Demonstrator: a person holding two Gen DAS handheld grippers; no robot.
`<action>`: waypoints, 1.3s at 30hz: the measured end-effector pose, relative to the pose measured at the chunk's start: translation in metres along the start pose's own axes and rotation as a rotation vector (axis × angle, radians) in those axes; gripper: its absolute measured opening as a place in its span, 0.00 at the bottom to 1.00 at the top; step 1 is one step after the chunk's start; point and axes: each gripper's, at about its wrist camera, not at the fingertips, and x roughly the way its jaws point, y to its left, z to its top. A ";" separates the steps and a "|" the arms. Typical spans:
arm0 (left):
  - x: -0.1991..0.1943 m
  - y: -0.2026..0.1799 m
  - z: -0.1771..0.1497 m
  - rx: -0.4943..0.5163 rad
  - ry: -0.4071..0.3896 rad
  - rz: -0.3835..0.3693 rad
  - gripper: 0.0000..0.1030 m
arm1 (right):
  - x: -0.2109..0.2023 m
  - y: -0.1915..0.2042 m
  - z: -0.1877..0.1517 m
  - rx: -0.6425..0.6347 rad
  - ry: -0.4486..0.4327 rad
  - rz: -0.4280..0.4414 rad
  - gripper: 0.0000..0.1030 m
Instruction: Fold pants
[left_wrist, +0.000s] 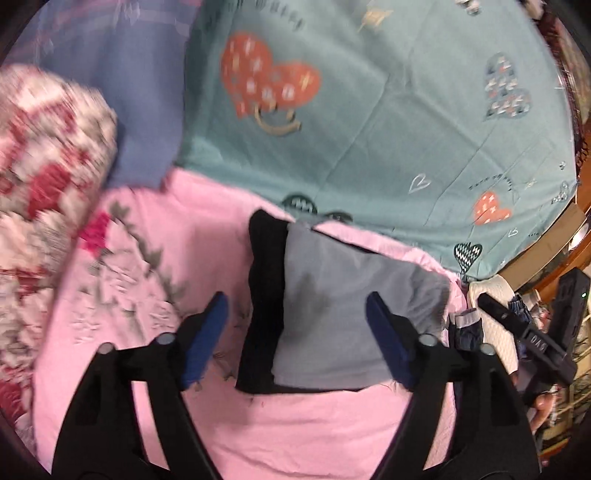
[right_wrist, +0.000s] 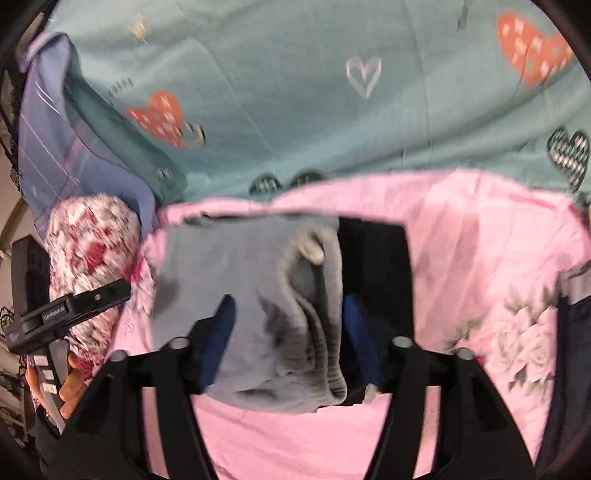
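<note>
Grey cloth, the folded pants (left_wrist: 343, 314), lies on our pink sheet (left_wrist: 295, 435), near its far edge where the teal heart-print sheet (left_wrist: 369, 110) begins. We hold our left gripper (left_wrist: 295, 332) tilted down above them, fingers spread wide and empty. Our right gripper (right_wrist: 291, 339) hangs likewise, fingers apart, pads clear of the cloth. Motion blur smears the red floral bundle (right_wrist: 92, 258). A black layer (right_wrist: 373, 266) beneath the pants is partly hidden.
</note>
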 end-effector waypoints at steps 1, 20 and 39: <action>-0.018 -0.007 -0.006 0.010 -0.032 0.013 0.94 | -0.022 0.006 0.002 -0.005 -0.057 -0.034 0.72; -0.038 -0.050 -0.231 0.197 -0.137 0.241 0.98 | -0.119 0.004 -0.239 -0.155 -0.234 -0.364 0.99; 0.004 -0.030 -0.251 0.183 -0.031 0.311 0.98 | -0.114 -0.004 -0.266 -0.146 -0.303 -0.404 0.99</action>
